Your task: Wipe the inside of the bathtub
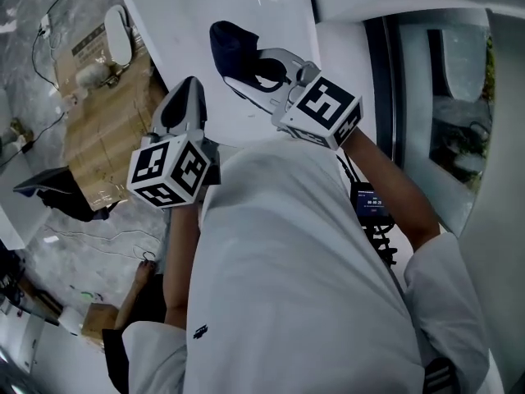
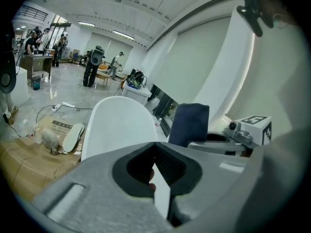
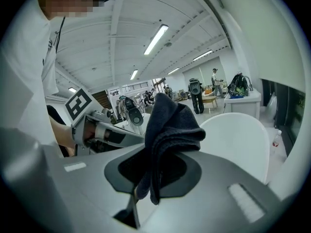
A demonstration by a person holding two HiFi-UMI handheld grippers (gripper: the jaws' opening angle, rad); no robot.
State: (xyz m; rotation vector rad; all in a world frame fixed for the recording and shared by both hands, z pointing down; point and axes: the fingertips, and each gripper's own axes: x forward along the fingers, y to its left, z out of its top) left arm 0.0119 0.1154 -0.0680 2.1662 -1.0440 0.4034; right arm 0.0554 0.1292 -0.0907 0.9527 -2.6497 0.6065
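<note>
**Cloth clamped above the tub's edge**

The right gripper clamps a dark blue cloth over the white bathtub. The left gripper, jaws together and empty, hangs just beside it. Cardboard lies on the floor left of the tub's curved rim.

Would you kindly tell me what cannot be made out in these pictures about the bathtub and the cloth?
Bathtub inside: head view, part behind the person's shirt, part cut by the top edge.
Cloth, wet or dry: cannot tell in any view.
Cardboard print: head view, too small.
Distant people: left gripper view, too small.
</note>
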